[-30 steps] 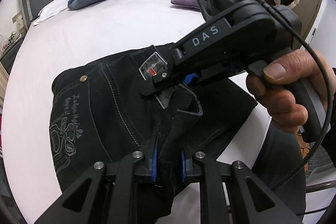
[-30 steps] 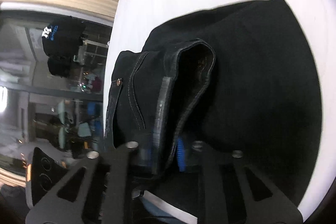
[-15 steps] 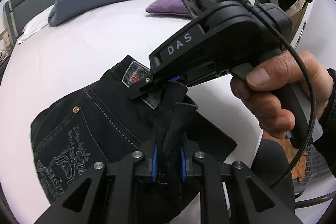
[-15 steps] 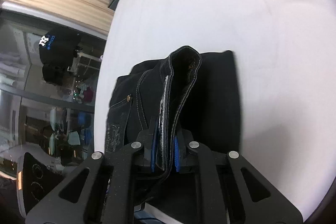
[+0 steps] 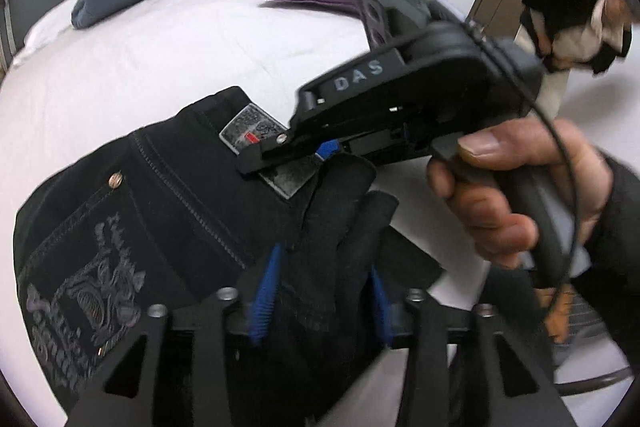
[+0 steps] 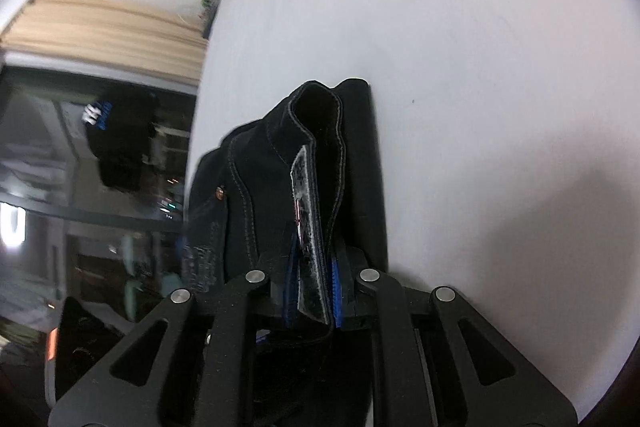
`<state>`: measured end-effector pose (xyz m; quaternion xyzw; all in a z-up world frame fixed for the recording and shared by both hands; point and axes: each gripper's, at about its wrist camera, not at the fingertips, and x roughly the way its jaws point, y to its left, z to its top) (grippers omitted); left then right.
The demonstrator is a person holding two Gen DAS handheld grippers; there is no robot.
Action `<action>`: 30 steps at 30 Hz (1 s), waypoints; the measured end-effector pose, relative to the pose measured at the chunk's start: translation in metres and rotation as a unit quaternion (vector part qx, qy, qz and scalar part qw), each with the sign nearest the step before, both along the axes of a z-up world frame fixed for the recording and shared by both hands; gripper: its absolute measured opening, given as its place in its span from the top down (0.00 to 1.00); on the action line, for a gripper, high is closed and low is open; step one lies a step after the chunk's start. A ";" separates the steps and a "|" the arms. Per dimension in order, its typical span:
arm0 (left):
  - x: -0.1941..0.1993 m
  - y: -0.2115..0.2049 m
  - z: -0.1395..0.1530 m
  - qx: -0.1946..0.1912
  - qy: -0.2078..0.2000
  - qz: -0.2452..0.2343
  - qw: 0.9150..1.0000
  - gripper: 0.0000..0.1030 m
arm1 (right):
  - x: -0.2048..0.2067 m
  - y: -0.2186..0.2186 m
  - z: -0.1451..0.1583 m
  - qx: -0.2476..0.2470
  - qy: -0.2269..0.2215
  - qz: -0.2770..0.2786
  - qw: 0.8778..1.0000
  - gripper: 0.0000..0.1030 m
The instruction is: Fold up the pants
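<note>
Lying folded on the white bed sheet [image 5: 168,67], the black jeans [image 5: 168,195] have their waistband bunched up between both tools. The left gripper [image 5: 324,291] has just been opening, so its blue pads stand loose around the denim. The right gripper [image 6: 314,291] is clamped on the waistband at the grey leather patch [image 5: 260,135]. Pale stitching, copper rivet [image 5: 116,179], embroidered pocket. "DAS" is printed on the right gripper's body.

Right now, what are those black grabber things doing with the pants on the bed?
A person is folding black pants on a white bed, a gripper in each hand. The right gripper pinches the waistband by its grey label. The left gripper has just been opening, with cloth loose between its pads.
</note>
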<state>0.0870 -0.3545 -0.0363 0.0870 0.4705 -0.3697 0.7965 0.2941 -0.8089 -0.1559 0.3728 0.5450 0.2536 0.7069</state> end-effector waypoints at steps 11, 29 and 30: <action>0.002 0.099 0.032 -0.055 0.000 0.086 0.995 0.23 | -0.046 0.025 0.083 -0.102 -0.077 -0.032 0.991 0.77; 0.061 0.111 -0.024 0.043 -0.004 0.128 0.991 0.37 | -0.070 0.096 0.047 -0.268 -0.069 0.054 0.959 0.79; 0.046 0.107 -0.024 0.063 -0.020 0.115 0.991 0.37 | -0.067 0.095 0.047 -0.268 -0.069 0.051 0.960 0.80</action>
